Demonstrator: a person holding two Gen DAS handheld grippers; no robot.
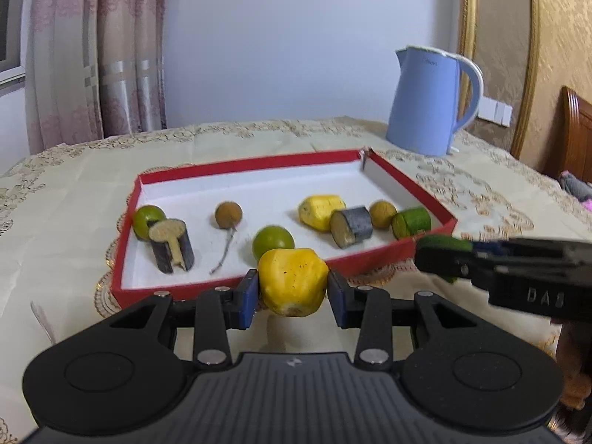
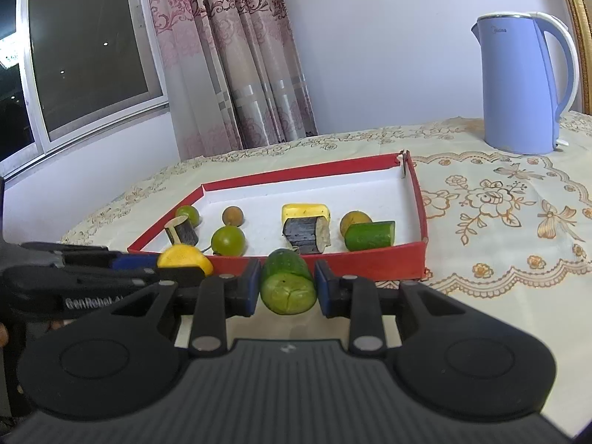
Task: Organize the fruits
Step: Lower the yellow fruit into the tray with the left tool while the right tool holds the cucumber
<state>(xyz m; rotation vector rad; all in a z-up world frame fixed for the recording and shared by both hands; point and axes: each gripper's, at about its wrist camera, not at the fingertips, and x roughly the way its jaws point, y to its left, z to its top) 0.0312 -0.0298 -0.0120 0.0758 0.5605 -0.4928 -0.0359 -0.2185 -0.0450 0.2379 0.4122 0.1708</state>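
Observation:
My left gripper (image 1: 293, 288) is shut on a yellow fruit chunk (image 1: 292, 281), held just in front of the red tray's near wall (image 1: 222, 288). My right gripper (image 2: 285, 288) is shut on a green cucumber piece (image 2: 288, 285), also just short of the red tray (image 2: 333, 259). In the tray lie two green limes (image 1: 273, 241), two brown longans (image 1: 228, 214), two dark sugarcane pieces (image 1: 172, 246), another yellow chunk (image 1: 321, 211) and another cucumber piece (image 1: 411, 222). The right gripper shows at the right of the left wrist view (image 1: 444, 255).
A blue electric kettle (image 1: 429, 100) stands on the patterned tablecloth (image 1: 55, 222) behind the tray's right corner. Curtains and a window are at the left. A wooden headboard (image 1: 577, 137) is at the far right.

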